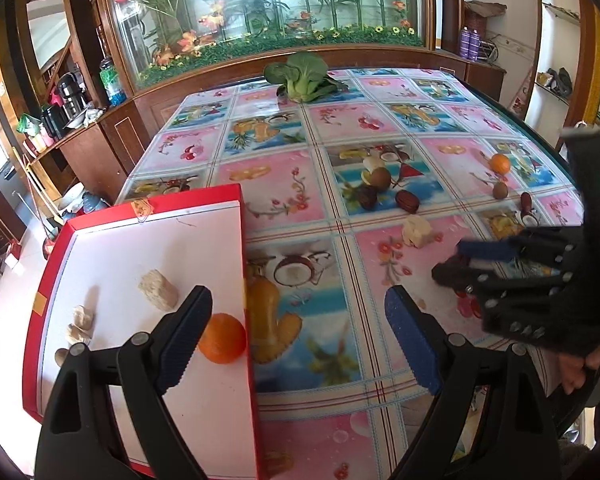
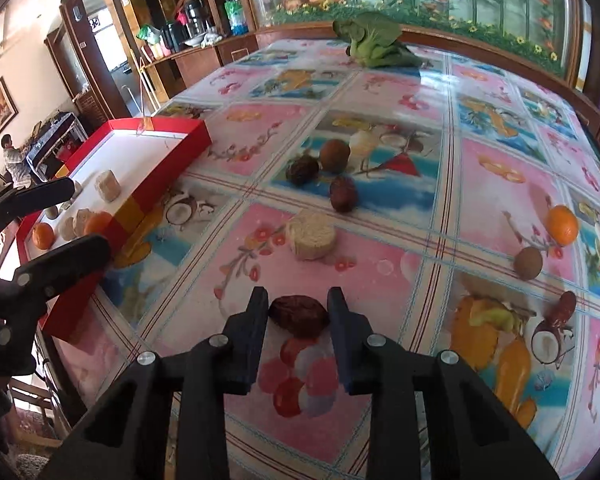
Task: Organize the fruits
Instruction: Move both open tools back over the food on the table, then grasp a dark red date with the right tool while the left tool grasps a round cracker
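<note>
Your right gripper point(image 2: 298, 312) is low over the desk point(image 2: 380, 168), and its fingers point(image 2: 256, 336) stand on both sides of a dark brown date point(image 2: 299, 315) that lies on the flowered cloth. The left one seems to touch the date; on the right side I cannot tell if there is contact, so a firm pinch is not clear.

Your left gripper point(image 1: 300, 336) has its fingers point(image 1: 184, 340) spread wide with nothing between them. One finger is above the red box point(image 1: 44, 280), just beside an orange point(image 1: 222, 338) that lies inside near the box wall. In the box you also see a pale block point(image 1: 158, 290) and some small pale pieces point(image 1: 80, 322).

More things are on the desk, apart from the box: a round pale cake point(image 2: 311, 237), a brown round fruit point(image 2: 335, 155) with two dark dates point(image 2: 302, 169) near it, a second orange point(image 2: 562, 225), a small brown fruit point(image 2: 528, 263) below it, and a reddish date point(image 2: 563, 309) near the right edge. A green leafy vegetable point(image 2: 374, 46) lies at the far side.
</note>
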